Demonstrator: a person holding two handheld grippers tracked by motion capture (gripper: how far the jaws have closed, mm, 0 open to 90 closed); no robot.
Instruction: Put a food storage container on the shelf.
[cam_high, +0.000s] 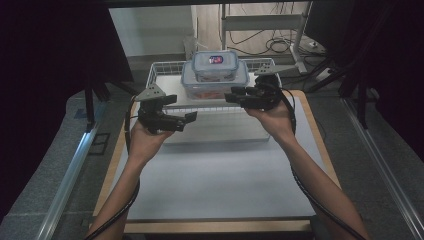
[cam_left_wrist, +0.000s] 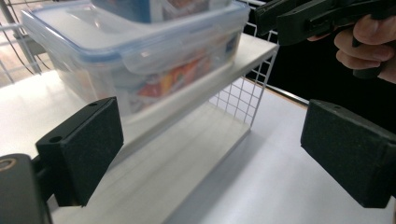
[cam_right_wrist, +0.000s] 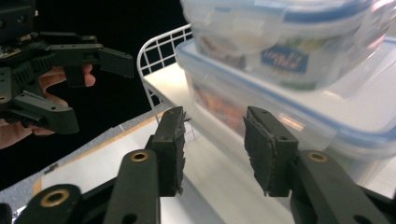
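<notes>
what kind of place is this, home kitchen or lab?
Likely a lab recording bench: dark curtains flank the table, loose cables lie on the floor behind, and stacked food containers sit on a wire shelf like staged props.

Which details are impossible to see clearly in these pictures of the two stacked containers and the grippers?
- Contents of the large container: left gripper view, blurred behind its cloudy wall.
- Label on the small container: right gripper view, motion blur, text unreadable.
- Lid sticker of the small container: high view, too small.
- Top of the small container: left gripper view, cut off by the upper edge.
- Shelf's back edge: high view, hidden behind the containers.
</notes>
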